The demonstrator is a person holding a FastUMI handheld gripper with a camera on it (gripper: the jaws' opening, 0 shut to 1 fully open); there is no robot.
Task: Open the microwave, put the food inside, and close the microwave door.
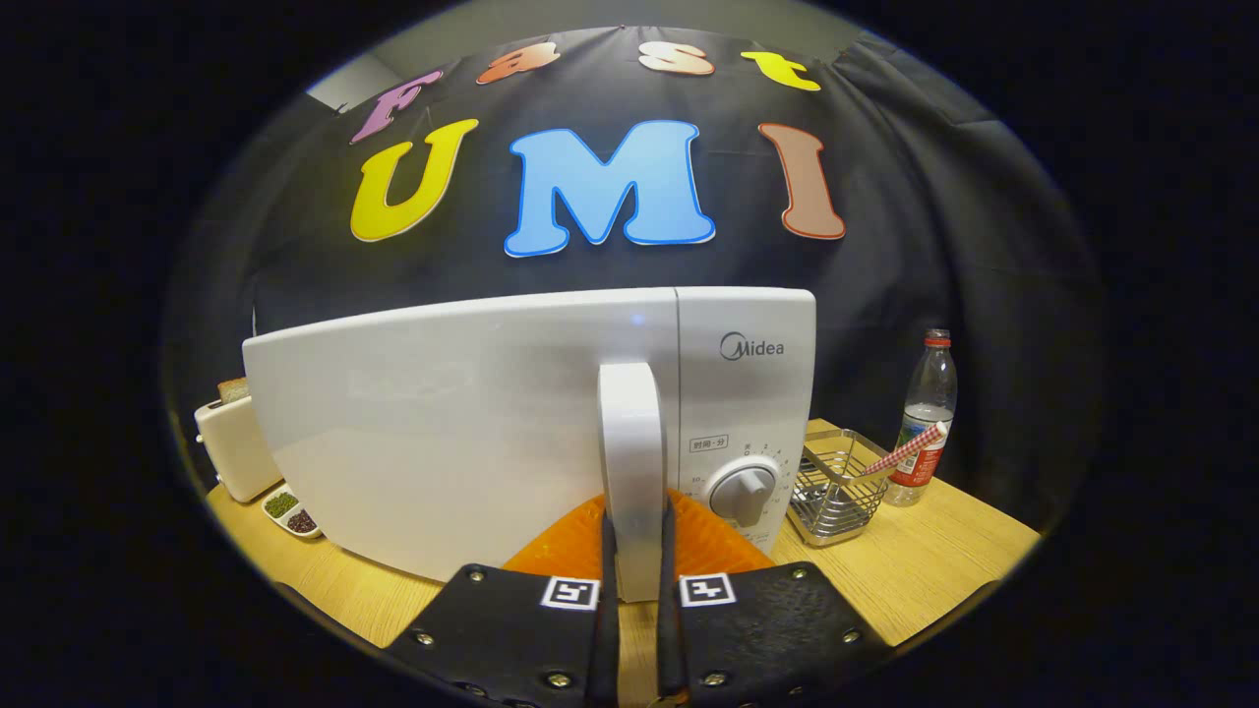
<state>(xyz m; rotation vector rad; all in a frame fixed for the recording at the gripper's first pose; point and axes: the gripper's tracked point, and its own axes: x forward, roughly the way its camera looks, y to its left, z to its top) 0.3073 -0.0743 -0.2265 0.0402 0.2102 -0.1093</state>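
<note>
We see the tongs (pixel 637 580) pinching the microwave (pixel 531 423) door handle (pixel 632 462). On the bench (pixel 944 551), a toaster (pixel 231 447) stands left; a wire basket (pixel 836 487) and water bottle (pixel 925 418) stand right.

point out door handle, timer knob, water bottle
door handle (pixel 631 462), gripper view, mid shaft, between the gripper (pixel 637 590) fingers
timer knob (pixel 743 489), gripper view, its centre ridge
water bottle (pixel 929 413), gripper view, clear body

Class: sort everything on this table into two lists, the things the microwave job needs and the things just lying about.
Job:
microwave
door handle, clamped between the gripper fingers

Lying about:
toaster with bread
small dish of seeds
wire basket
water bottle
</note>
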